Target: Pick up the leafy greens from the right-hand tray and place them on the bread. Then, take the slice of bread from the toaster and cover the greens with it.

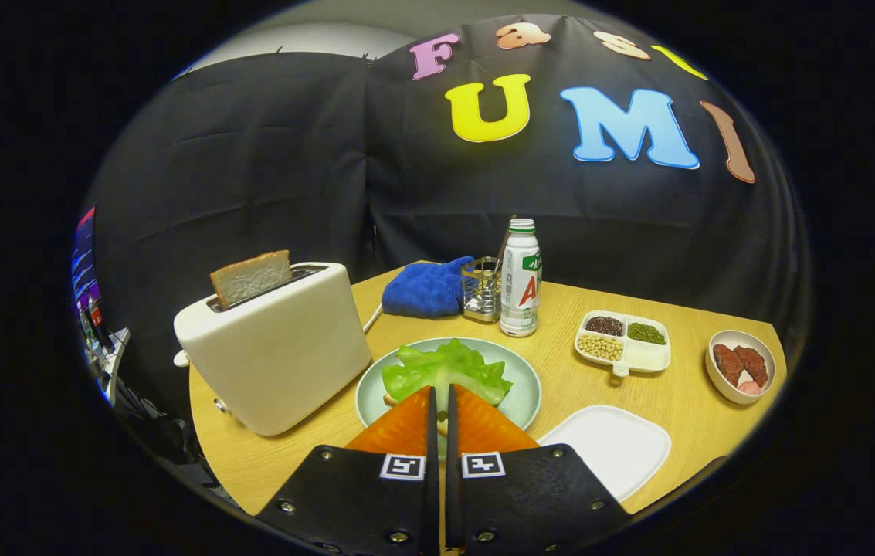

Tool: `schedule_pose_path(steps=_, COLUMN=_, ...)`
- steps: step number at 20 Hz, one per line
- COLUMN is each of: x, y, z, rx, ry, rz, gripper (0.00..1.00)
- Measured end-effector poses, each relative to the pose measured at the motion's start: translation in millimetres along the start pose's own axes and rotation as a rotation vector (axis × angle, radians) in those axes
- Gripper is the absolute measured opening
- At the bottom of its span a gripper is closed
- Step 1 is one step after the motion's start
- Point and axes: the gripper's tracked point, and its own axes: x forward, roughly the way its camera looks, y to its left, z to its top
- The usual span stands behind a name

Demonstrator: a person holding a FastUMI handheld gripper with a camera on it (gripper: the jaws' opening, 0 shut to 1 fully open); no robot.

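Gripper view: gripper, jaws nearly pressed together, nothing between them, over the near rim of the plate. White tray near right. Leafy greens on the plate, covering bread. Toaster left, bread slice upright in its slot. Farther: bottle, blue cloth.

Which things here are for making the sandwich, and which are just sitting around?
For the job:
leafy greens on the plate
bread slice in the toaster
white tray
gripper, fingers nearly closed

Lying about:
blue mitt
bottle
wire holder
divided dish
bowl
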Motion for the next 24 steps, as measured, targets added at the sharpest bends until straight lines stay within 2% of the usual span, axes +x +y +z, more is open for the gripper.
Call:
schedule_pose_path(steps=7, x=30, y=5, z=-18, rx=0.000, ry=0.065, rz=-0.016, gripper=0.03)
schedule_pose_path(steps=13, x=33, y=-2, z=-31, rx=-0.042, ry=0.109, rz=-0.058, gripper=0.03)
schedule_pose_path(steps=18, x=30, y=-6, z=-31, rx=0.004, ry=0.110, rz=-0.056, gripper=0.13)
schedule_pose_path(steps=20, x=28, y=-8, z=-33, rx=0.013, ry=0.114, rz=-0.062, gripper=0.24)
schedule_pose_path(steps=24, x=26, y=-7, z=-36, rx=0.010, ry=0.122, rz=-0.064, gripper=0.29)
